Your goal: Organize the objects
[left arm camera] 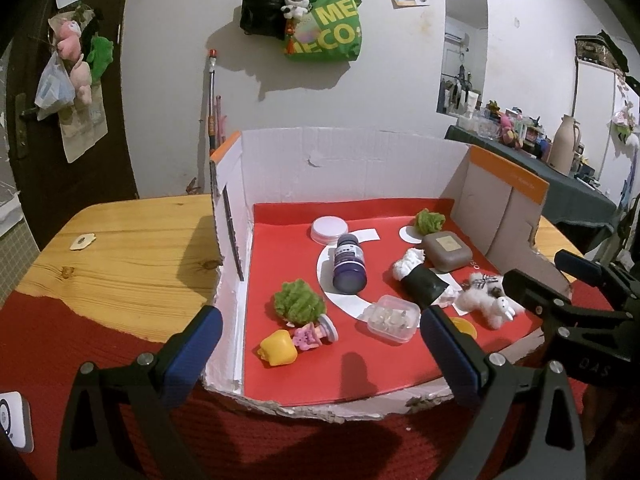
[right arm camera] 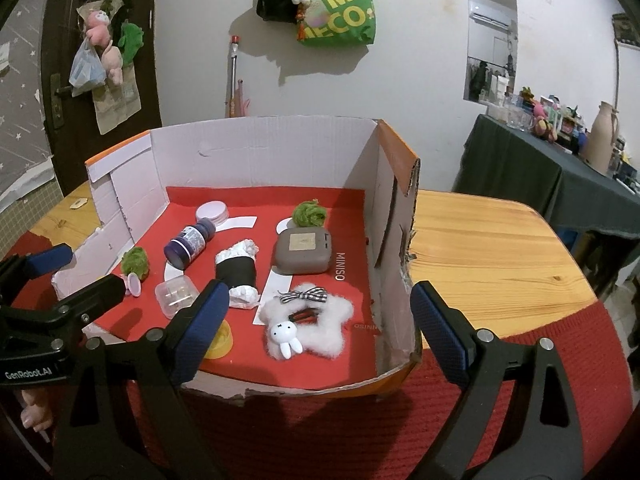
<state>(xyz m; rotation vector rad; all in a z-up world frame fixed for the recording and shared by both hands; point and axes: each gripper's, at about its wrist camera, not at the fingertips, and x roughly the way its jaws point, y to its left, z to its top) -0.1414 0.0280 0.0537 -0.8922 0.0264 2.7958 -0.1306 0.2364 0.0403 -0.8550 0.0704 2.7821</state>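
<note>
Wooden table [right arm camera: 488, 248] under a white wall carries my cut-down cardboard box [right arm camera: 264, 148] with its red floor. My right gripper [right arm camera: 320, 320] tilts downward at the box's near right corner, jaws spread wide and empty, straddling the right wall. Between its fingers lies one fluffy white star toy [right arm camera: 308, 320]. My left gripper [left arm camera: 320, 340] hovers likewise, wide and empty, over the near edge by one yellow toy pepper [left arm camera: 279, 347]. Beyond: one clear plastic case [right arm camera: 176, 294], one purple jar [right arm camera: 190, 242], one grey pouch [right arm camera: 304, 254], two green pom-poms [right arm camera: 308, 214].
</note>
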